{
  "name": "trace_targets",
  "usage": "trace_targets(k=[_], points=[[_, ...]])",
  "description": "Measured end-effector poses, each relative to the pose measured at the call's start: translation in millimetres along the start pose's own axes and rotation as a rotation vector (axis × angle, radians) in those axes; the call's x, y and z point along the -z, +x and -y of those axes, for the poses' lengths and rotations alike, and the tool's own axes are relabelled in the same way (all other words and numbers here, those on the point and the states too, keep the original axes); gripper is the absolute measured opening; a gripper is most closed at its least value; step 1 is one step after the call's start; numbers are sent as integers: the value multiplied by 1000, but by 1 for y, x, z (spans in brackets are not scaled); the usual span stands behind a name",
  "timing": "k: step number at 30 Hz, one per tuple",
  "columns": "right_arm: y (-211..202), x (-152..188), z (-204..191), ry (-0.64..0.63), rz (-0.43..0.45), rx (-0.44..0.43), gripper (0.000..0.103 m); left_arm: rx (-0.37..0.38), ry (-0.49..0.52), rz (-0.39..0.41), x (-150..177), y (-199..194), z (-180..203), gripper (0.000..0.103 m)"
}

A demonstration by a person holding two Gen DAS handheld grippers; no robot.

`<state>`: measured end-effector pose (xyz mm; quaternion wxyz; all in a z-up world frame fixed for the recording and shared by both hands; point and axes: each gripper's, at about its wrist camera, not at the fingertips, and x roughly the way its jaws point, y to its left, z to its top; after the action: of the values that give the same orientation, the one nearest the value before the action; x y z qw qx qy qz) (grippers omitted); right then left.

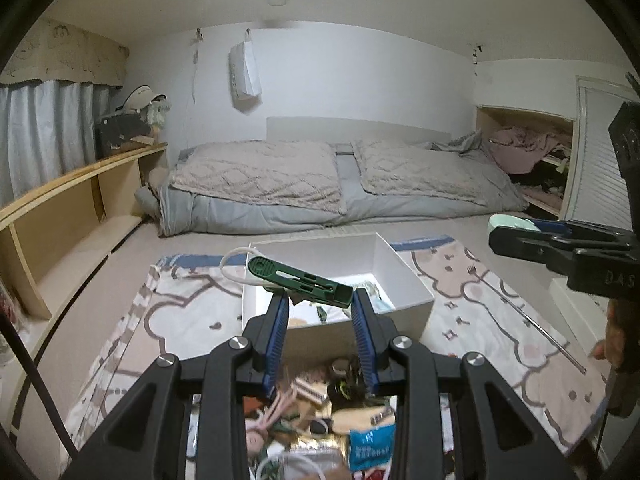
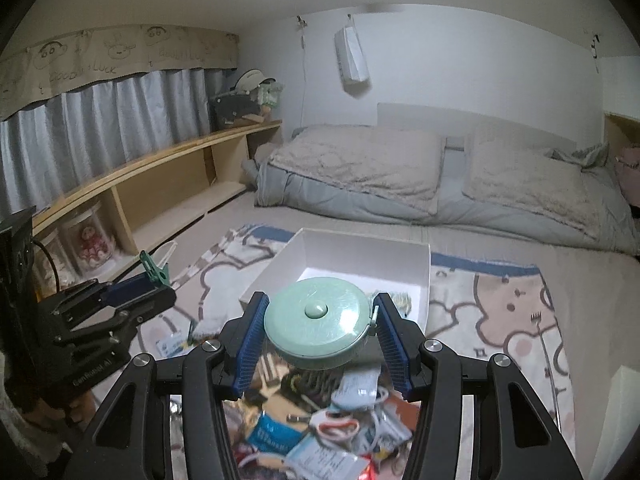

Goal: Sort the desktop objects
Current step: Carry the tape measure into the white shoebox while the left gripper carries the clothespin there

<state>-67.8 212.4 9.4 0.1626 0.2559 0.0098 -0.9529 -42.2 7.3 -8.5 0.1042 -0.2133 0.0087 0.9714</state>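
Note:
My left gripper (image 1: 320, 300) is shut on a dark green clip-like tool (image 1: 300, 280), held crosswise between the blue pads with a white loop trailing off its left end. It hangs above the near edge of a white open box (image 1: 408, 280). My right gripper (image 2: 320, 320) is shut on a round mint-green tape measure (image 2: 320, 320), lifted in front of the same white box (image 2: 360, 252). Each gripper shows in the other's view: the right gripper (image 1: 520, 236) at the right edge, the left gripper (image 2: 140, 284) at the left. A pile of small mixed objects (image 2: 320, 420) lies beneath both.
A cartoon-print blanket (image 1: 500, 320) covers the floor under the box. A thin metal rod (image 1: 540, 324) lies on it at the right. A grey-covered bed (image 1: 320, 184) fills the back, and a wooden shelf unit (image 2: 160, 184) runs along the left under grey curtains.

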Motion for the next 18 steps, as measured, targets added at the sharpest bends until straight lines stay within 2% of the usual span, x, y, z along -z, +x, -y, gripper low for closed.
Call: trace_targets(k=[7,9,12,18], points=[[29,-9,-2,15,10,35,54,-11,-11,5,-16,25,-4,32],[39,-10,1,34,8,19,54,-14,-12,5,-19,34,-6,32],[57,-7,9,55,0,53,54,-18,-20,1,-20,49,-9,32],[96,1,35,152,-48,62,54,-31,-34,-18,-25,84,-15,32]])
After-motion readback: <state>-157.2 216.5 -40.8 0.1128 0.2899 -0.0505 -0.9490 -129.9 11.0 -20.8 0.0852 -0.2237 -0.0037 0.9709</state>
